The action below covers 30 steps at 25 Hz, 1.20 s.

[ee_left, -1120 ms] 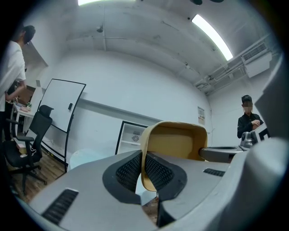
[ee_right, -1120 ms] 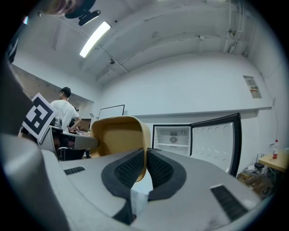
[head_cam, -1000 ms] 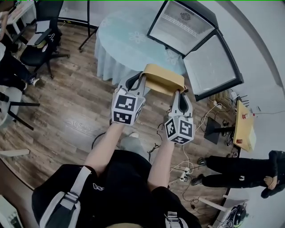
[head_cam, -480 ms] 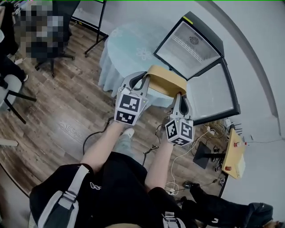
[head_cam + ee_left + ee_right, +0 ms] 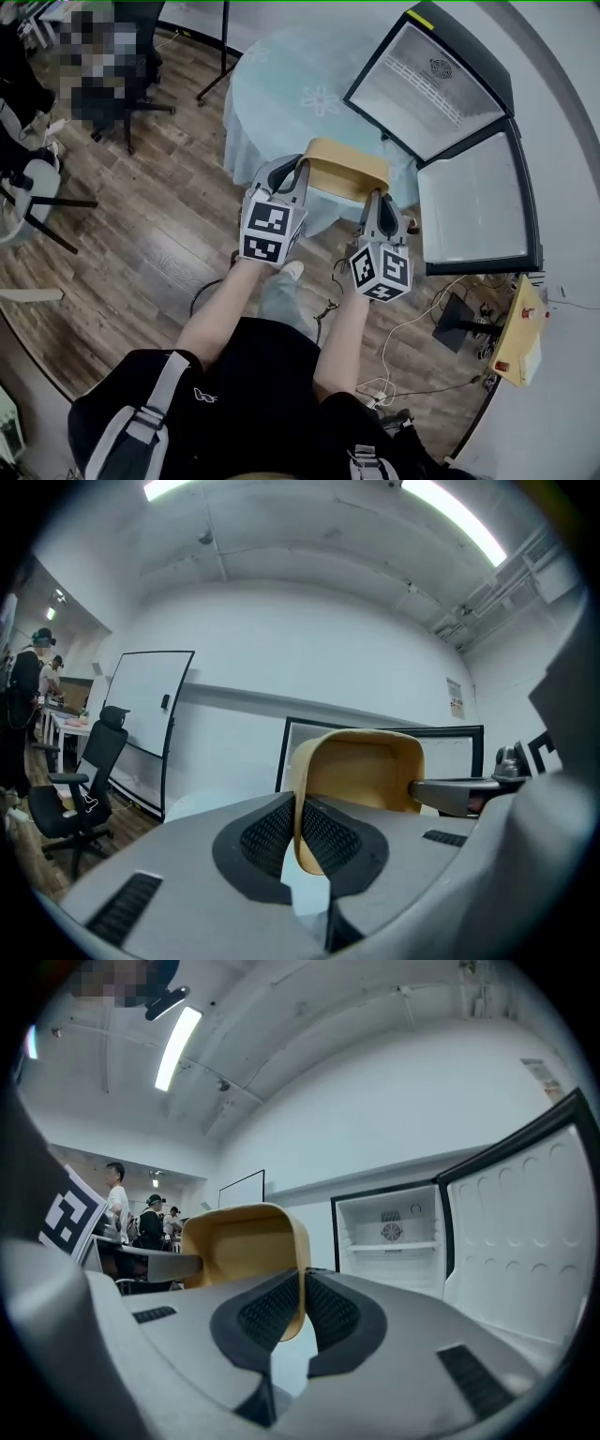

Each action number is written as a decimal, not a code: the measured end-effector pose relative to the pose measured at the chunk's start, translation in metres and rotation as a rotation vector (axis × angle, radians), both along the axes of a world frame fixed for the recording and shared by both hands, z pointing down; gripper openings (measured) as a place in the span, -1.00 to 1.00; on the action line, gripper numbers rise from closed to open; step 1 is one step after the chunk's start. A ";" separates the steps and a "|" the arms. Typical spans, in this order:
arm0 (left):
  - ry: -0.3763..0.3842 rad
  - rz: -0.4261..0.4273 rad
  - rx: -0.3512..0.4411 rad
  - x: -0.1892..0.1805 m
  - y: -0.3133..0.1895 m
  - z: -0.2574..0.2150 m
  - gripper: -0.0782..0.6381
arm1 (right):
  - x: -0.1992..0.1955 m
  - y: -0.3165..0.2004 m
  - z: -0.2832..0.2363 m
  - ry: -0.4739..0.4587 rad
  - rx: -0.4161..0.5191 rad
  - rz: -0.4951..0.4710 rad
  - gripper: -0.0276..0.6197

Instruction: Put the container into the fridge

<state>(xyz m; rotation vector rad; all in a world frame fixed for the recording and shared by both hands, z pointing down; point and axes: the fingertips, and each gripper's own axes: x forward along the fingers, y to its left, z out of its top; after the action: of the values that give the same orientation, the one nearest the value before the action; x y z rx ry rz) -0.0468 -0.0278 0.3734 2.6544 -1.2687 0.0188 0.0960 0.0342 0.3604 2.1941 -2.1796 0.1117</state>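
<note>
Two clamped grippers, one container (image 5: 345, 167), mid-frame.
My left gripper (image 5: 298, 174) and right gripper (image 5: 379, 201) pinch its opposite rims; the open fridge (image 5: 429, 82) lies upper right, nearer the right gripper.

Round counter (image 5: 272, 112) under pale blue flowered cloth, upper centre of head view. Wood-plank floor (image 5: 159, 244) across the left half. Black office chair (image 5: 141, 98) upper left, partly behind mosaic. Cables (image 5: 412, 323) strewn lower right, near a yellow box (image 5: 523, 333). Whiteboard (image 5: 141, 724) on black stand, left of centre in left gripper view. Strip lights (image 5: 450, 517) on ceiling. People (image 5: 150, 1222) standing far off, left side of right gripper view.
</note>
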 end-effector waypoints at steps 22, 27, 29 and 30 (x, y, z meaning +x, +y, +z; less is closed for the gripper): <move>0.053 0.103 0.001 0.225 -0.134 -0.026 -0.72 | 0.214 -0.113 -0.024 0.026 0.006 0.099 -0.85; 0.035 0.114 -0.030 0.225 -0.169 -0.009 -0.71 | 0.214 -0.147 -0.006 0.001 -0.018 0.110 -0.85; 0.020 0.117 -0.036 0.230 -0.184 -0.007 -0.71 | 0.217 -0.161 -0.001 -0.011 -0.023 0.115 -0.85; 0.013 0.121 -0.044 0.233 -0.191 -0.004 -0.71 | 0.219 -0.166 0.002 -0.018 -0.030 0.117 -0.85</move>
<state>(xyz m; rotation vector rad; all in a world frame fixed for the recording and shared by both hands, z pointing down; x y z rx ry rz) 0.1859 -0.2191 0.3696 2.6852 -1.0898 0.0470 0.3153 -0.1319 0.3625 2.3123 -2.0429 0.1675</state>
